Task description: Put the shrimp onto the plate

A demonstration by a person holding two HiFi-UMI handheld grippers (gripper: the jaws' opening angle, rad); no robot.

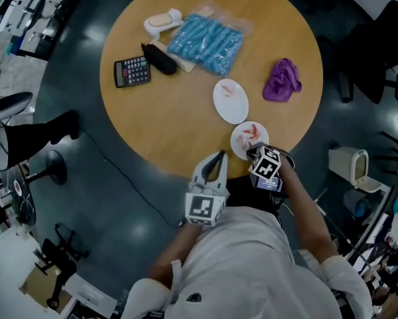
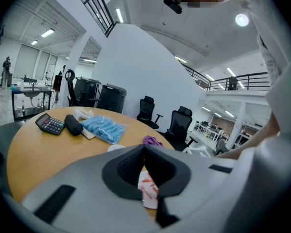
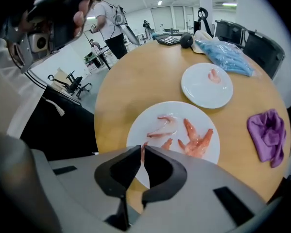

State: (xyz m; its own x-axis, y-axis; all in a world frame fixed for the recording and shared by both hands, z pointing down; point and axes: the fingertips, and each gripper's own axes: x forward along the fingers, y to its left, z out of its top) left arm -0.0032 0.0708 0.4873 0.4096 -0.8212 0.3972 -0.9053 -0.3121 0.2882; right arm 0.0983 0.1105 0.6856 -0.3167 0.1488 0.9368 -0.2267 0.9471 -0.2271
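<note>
Two white plates sit on the round wooden table (image 1: 185, 121). The near plate (image 1: 238, 145) (image 3: 135, 125) holds several shrimp (image 3: 196, 140). On the far plate (image 1: 230, 105) (image 3: 198, 93) lies a single shrimp (image 3: 213, 75). My right gripper (image 1: 252, 153) (image 3: 142, 152) hangs over the near plate's front edge, its jaws closed on a thin pink shrimp piece at their tips. By the table's near edge, left of that plate, my left gripper (image 1: 218, 154) (image 2: 144, 152) is shut and holds nothing. The near plate (image 2: 147, 188) shows through the gap below its tips.
At the table's far side lie a calculator (image 1: 131, 71), a black case (image 1: 159, 58), a bag of blue items (image 1: 205, 43) and a white object (image 1: 163, 22). A purple cloth (image 1: 282, 80) (image 3: 269, 132) lies right of the far plate. Office chairs stand around.
</note>
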